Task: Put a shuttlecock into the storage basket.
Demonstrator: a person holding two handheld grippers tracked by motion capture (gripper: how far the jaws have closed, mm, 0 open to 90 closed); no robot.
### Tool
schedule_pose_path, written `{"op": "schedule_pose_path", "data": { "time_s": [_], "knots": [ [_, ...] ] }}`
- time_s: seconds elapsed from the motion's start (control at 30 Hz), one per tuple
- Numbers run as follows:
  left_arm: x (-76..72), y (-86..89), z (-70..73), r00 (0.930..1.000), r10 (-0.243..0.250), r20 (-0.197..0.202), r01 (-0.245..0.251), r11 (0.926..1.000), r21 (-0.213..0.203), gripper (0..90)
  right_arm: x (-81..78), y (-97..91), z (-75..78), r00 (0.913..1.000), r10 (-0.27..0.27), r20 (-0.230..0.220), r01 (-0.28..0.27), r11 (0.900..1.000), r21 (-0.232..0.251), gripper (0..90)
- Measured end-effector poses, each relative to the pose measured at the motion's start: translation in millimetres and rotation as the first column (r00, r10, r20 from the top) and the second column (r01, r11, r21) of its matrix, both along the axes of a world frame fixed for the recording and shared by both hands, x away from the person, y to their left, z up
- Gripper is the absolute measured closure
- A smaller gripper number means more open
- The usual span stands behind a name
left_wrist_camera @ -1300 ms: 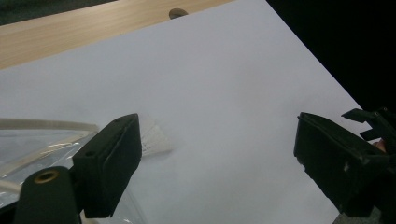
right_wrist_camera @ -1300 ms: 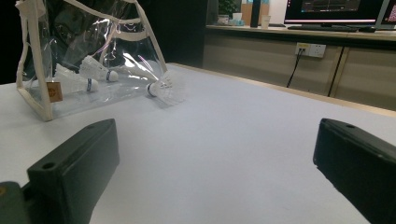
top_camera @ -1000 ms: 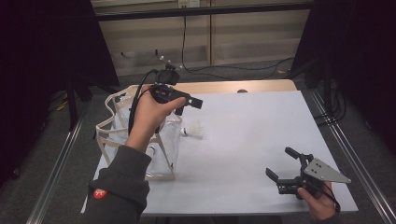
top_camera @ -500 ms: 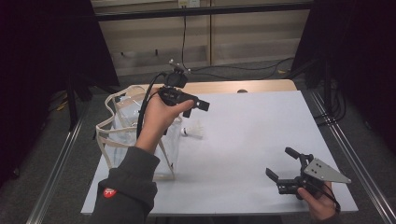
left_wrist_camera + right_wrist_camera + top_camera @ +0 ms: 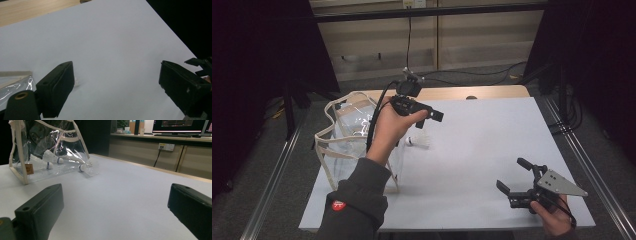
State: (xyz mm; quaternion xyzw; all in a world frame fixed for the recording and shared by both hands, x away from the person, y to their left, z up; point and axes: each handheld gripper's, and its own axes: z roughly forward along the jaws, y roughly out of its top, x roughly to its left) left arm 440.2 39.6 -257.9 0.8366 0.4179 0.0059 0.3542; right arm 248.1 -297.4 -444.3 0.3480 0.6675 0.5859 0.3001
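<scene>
Clear bag [image 5: 343, 145], table's 9 o'clock: two shuttlecocks [image 5: 51, 157] inside. Third shuttlecock [image 5: 421, 142] on table, just beside bag at its 3 o'clock. Left gripper [image 5: 428, 114] above it, jaws spread, empty. Right gripper [image 5: 513, 175], 5 o'clock, spread, empty.

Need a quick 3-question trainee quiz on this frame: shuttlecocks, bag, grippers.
1. True or false: the left gripper holds a shuttlecock.
2. Where does the loose shuttlecock lie? A) inside the clear bag B) on the white table beside the bag C) between the right gripper's jaws
3. How do the jaws of the right gripper stand?

Key: 1. False, its jaws are open and empty. 2. B. 3. Open, nothing between them.
</scene>
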Motion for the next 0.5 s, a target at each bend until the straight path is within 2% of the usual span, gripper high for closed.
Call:
{"op": "schedule_pose_path", "data": {
  "time_s": [0.5],
  "knots": [
    [-0.3, -13.3, -13.0, 1.0, 0.006, 0.001, -0.006, 0.9998, 0.021, 12.6, 0.1, -0.3, 0.0, 1.0, 0.001, 0.0, -0.001, 1.0, -0.002, 0.3]
  ]
}}
